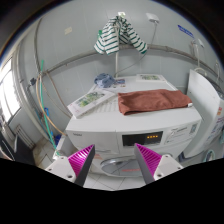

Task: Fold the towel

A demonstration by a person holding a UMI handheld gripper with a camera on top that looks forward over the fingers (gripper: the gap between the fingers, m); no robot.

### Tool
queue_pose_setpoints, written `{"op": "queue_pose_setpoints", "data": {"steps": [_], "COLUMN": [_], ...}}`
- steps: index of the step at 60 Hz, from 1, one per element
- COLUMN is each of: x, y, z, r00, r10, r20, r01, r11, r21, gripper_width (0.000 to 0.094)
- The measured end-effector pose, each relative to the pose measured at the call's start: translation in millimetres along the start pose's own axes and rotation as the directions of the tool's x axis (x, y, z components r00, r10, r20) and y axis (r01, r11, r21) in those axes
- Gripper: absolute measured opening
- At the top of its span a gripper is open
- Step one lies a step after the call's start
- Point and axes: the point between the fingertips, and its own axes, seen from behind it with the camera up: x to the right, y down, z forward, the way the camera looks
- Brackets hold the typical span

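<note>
**Towel lying folded on washing machine top; gripper held back, open and empty**

The towel (152, 100), reddish-brown, is being seen lying flat on the white top of the washing machine (140, 138). It is appearing as a roughly rectangular folded pad, and its layers are not being made out at this range. It is being observed well beyond the fingertips, toward the far right part of the machine top.

Beside the towel, to its left on the same top, a flat printed item (93, 99) is being noted; its markings are not being resolved. Behind that, a small bluish object (104, 80) is being recorded, of a kind that cannot be told.

The machine's front panel is being shown with a small lit orange display (152, 137). The drum door below is being partly hidden by the fingers.

Above, a striped green-and-white garment (119, 37) is being seen hanging from a pole (118, 62) against the wall. To the left, a window (12, 92) is being cut off by the view's limit.

The gripper (113, 160) is being held short of the machine, its two fingers set wide apart, pink pads (80, 157) facing inward. Nothing is being gripped between them.
</note>
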Motion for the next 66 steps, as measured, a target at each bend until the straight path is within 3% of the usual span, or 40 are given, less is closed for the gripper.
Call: {"op": "queue_pose_setpoints", "data": {"steps": [10, 31, 35, 38, 39, 41, 44, 52, 56, 59, 66], "x": [-6, 29, 42, 39, 40, 45, 66, 63, 57, 59, 110], "y": [-13, -103, -101, -107, -107, -108, -112, -112, -114, -134, -194], "z": [25, 145, 164, 172, 174, 175, 172, 172, 171, 161, 128], "r00": [0.999, 0.967, 0.961, 0.970, 0.971, 0.970, 0.954, 0.937, 0.947, 0.960, 0.967], "r10": [-0.030, -0.216, -0.225, -0.208, -0.205, -0.203, -0.214, -0.263, -0.256, -0.220, -0.123], "r20": [-0.037, -0.137, -0.158, -0.129, -0.125, -0.135, -0.212, -0.231, -0.193, -0.173, -0.224], "r01": [0.031, 0.229, 0.235, 0.216, 0.213, 0.210, 0.227, 0.287, 0.274, 0.241, 0.172], "r11": [0.999, 0.970, 0.971, 0.975, 0.976, 0.977, 0.973, 0.955, 0.959, 0.964, 0.962], "r21": [0.019, 0.087, 0.042, 0.054, 0.049, 0.042, 0.039, 0.073, 0.069, 0.113, 0.213], "gripper_width": [0.0827, 0.0772, 0.0701, 0.0652, 0.0588, 0.0374, 0.0089, 0.0026, 0.0012, 0.0012, 0.0011]}}
